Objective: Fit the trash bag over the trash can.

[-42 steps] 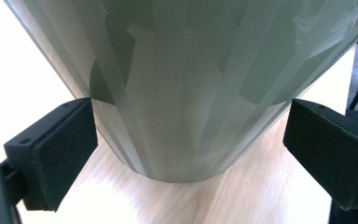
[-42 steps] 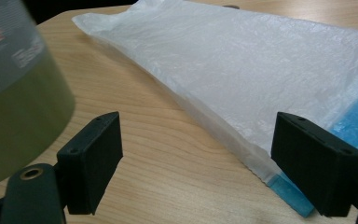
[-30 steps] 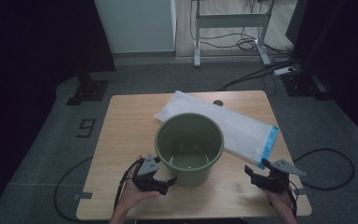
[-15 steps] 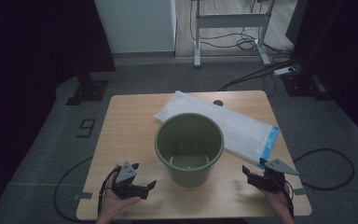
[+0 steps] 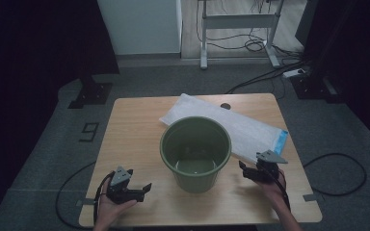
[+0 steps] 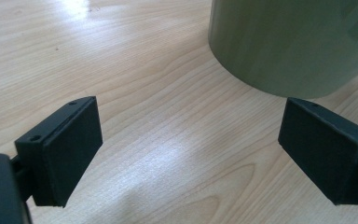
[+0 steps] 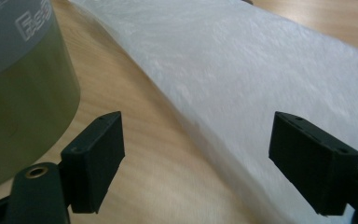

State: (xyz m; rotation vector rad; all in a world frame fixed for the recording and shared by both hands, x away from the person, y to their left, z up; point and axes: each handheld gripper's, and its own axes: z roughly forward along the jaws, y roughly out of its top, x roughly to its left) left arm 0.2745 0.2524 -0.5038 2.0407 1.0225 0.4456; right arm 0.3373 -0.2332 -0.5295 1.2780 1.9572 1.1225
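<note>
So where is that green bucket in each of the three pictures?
High view: the green bucket stands at the middle of the wooden table, open side up, between the two claws.
Left gripper view: its lower wall is at the upper right, beyond the open jaws.
Right gripper view: its wall is at the left edge.
Shared landmark: the table's pale wood grain runs under the bucket in all three.
</note>
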